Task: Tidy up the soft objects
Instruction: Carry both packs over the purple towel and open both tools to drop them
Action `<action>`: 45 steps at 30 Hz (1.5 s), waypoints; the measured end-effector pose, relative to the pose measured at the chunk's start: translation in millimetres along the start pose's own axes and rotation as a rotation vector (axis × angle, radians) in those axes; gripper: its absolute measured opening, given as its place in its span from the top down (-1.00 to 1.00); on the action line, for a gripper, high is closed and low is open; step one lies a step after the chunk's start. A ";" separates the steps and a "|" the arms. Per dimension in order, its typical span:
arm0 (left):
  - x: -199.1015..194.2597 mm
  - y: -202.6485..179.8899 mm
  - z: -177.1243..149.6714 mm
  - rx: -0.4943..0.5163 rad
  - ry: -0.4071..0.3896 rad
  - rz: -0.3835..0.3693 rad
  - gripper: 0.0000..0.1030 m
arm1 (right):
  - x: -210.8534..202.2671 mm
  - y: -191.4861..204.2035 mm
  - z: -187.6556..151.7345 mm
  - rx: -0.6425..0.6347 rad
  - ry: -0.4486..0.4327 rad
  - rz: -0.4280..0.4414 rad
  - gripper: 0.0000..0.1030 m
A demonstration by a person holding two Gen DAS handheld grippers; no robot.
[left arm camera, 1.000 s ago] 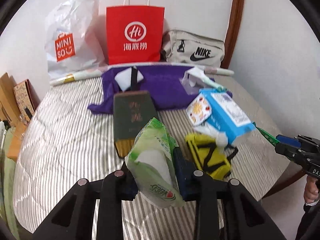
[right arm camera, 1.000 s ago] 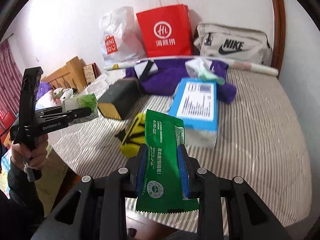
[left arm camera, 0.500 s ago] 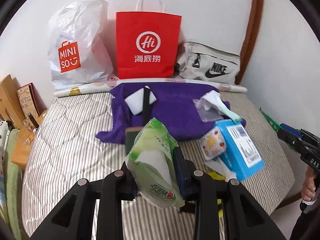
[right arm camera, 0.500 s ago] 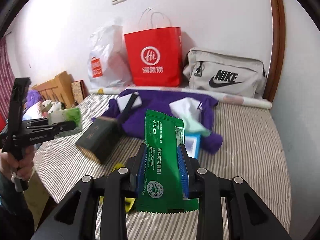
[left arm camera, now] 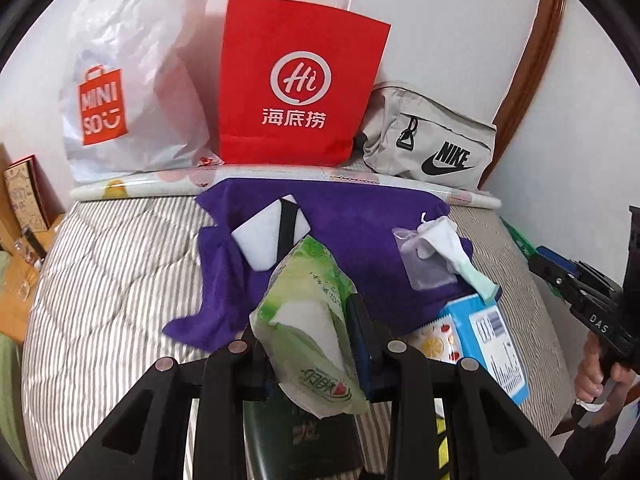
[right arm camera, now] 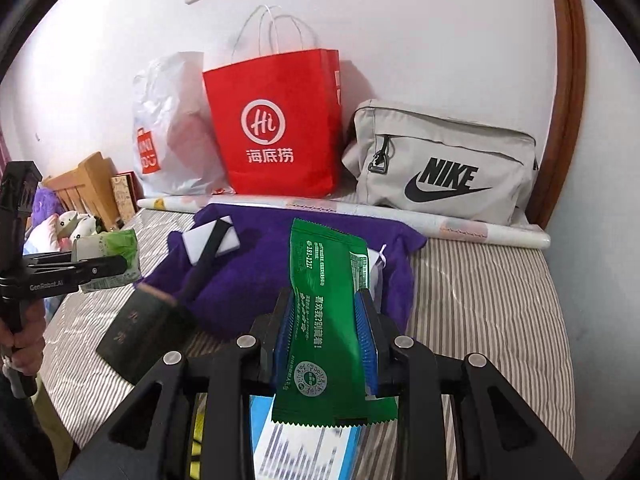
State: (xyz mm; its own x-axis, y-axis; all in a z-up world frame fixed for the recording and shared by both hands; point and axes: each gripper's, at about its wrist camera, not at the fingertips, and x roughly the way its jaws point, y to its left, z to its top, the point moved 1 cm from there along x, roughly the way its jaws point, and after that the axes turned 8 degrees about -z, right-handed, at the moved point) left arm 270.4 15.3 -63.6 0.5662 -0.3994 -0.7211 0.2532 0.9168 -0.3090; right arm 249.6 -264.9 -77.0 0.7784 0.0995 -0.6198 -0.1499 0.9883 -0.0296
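My left gripper (left arm camera: 310,334) is shut on a light green tissue pack (left arm camera: 310,324) and holds it above the striped bed (left arm camera: 112,264). It also shows in the right wrist view (right arm camera: 108,262). My right gripper (right arm camera: 326,332) is shut on a dark green flat packet (right arm camera: 326,308), held above the bed. At the back wall stand a red paper bag (left arm camera: 300,84), a white Miniso plastic bag (left arm camera: 132,80) and a grey Nike pouch (left arm camera: 432,148). A purple cloth (left arm camera: 344,220) lies before them.
On the purple cloth lie a white pad with a black strap (left arm camera: 268,236) and a small clear pouch with white cloth (left arm camera: 428,256). A blue box (left arm camera: 492,344), a dark box (right arm camera: 140,332) and a yellow-black item (left arm camera: 444,440) lie nearer. A rolled paper tube (right arm camera: 400,216) runs along the back.
Both grippers have moved forward over the bed toward the bags at the wall, still holding their packs. The blue box and dark box have slid down under the grippers in view.
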 end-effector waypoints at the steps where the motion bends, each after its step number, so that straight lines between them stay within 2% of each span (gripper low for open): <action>1: 3.5 0.9 2.4 0.001 0.004 0.000 0.44 | 6.6 -0.4 2.9 -0.002 0.003 -0.002 0.41; 11: 44.9 11.0 24.8 -0.005 0.056 -0.012 0.44 | 56.2 -3.4 11.4 -0.023 0.060 0.008 0.41; 26: 97.1 13.5 34.6 0.015 0.145 -0.031 0.43 | 120.7 -8.3 19.5 -0.036 0.150 0.027 0.41; 32: 111.1 10.9 38.8 0.036 0.174 -0.001 0.40 | 132.6 -3.8 20.5 -0.048 0.161 0.023 0.41; 36: 118.3 10.2 38.3 0.052 0.188 0.051 0.38 | 136.4 -2.2 18.7 -0.059 0.174 0.018 0.41; 45: 126.2 11.9 36.9 0.040 0.211 0.029 0.33 | 133.8 -8.3 19.7 -0.051 0.169 0.008 0.36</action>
State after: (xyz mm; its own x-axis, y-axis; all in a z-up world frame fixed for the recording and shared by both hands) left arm 373.8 -24.5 -135.4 0.3980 -0.3589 -0.8443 0.2725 0.9250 -0.2648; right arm 367.0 -257.5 -144.2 0.6643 0.0825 -0.7429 -0.1904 0.9798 -0.0614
